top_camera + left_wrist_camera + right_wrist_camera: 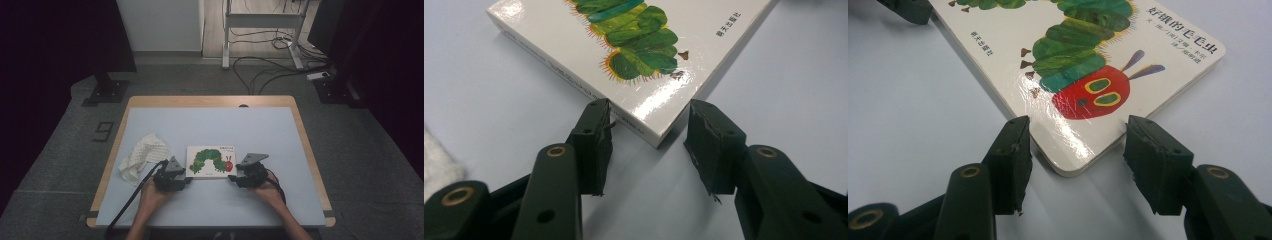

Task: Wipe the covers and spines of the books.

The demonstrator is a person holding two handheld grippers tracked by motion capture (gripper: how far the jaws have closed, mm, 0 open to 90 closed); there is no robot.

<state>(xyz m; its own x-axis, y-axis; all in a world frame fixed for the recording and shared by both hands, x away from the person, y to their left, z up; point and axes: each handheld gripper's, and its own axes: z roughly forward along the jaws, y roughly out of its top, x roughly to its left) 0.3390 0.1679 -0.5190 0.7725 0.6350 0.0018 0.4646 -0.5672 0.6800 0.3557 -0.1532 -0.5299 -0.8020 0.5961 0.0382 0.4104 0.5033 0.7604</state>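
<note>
A white board book (212, 161) with a green caterpillar on its cover lies flat on the pale blue table (225, 125). My left gripper (189, 178) is at the book's near left corner. In the left gripper view the jaws straddle that corner (648, 112), and each pad touches one edge of the book (634, 50). My right gripper (232, 178) is at the near right corner. In the right gripper view it (1078, 125) pinches the rounded corner of the book (1083, 75) below the red caterpillar head, with both pads against the edges.
A crumpled white cloth (142, 155) lies left of the book, close to my left hand; its edge is at the left of the left gripper view (436, 165). Cables trail from both grippers toward the near table edge. Beyond the table stand dark stands and floor cables.
</note>
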